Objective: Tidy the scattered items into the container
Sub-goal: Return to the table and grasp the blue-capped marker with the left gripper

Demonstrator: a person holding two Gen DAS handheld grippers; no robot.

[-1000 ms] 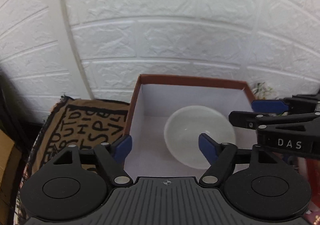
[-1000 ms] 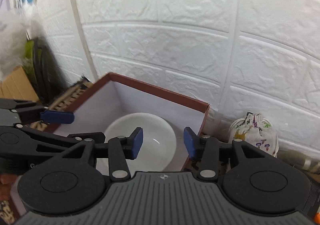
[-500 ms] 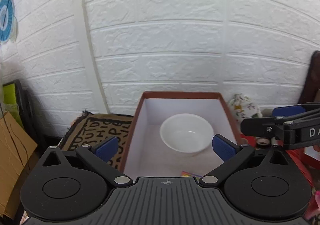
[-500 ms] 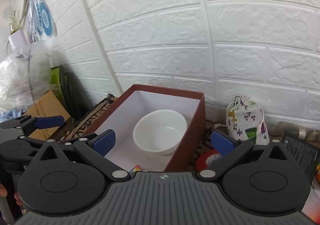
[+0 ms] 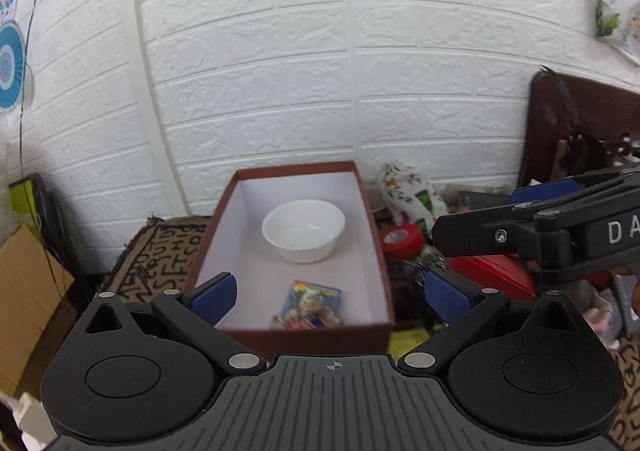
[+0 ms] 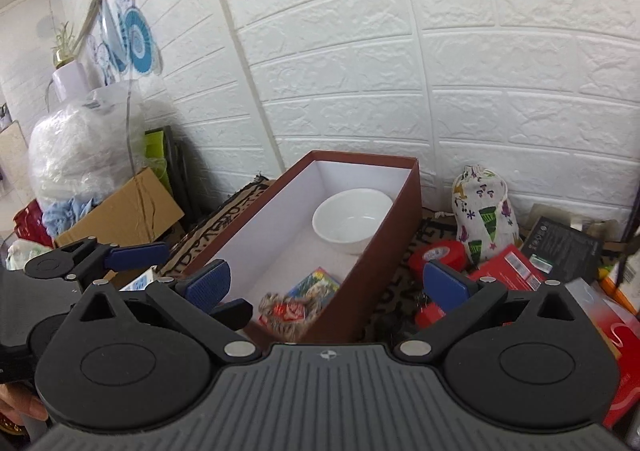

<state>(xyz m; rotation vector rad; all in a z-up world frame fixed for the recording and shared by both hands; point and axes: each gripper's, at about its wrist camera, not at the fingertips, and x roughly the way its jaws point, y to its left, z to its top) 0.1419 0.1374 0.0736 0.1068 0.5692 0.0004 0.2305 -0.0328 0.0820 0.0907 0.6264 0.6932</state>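
A brown box with a white inside point(image 5: 374, 235) point(image 6: 408, 195) stands against the brick wall. In it a white bowl point(image 5: 303, 230) point(image 6: 352, 219) sits at the far end, and a colourful snack packet point(image 5: 310, 305) point(image 6: 300, 299) lies at the near end. My left gripper point(image 5: 328, 297) is open and empty, held back above the box's near edge. My right gripper point(image 6: 326, 283) is open and empty, back and to the right of the box. Scattered to the right of the box are a red tape roll point(image 5: 400, 239) point(image 6: 438, 257), a printed cloth pouch point(image 5: 412, 195) point(image 6: 484, 215) and a red box point(image 6: 510, 269).
A patterned mat point(image 5: 160, 255) lies left of the box. A cardboard carton point(image 6: 124, 211) and a plastic-wrapped bundle point(image 6: 76, 147) stand at the left. A black box point(image 6: 560, 247) lies at the right. A dark wooden board point(image 5: 568, 123) leans at the far right.
Both grippers have opened wide and pulled back and up from the bowl, which now sits free in the box. The snack packet and the clutter to the right have come into view.
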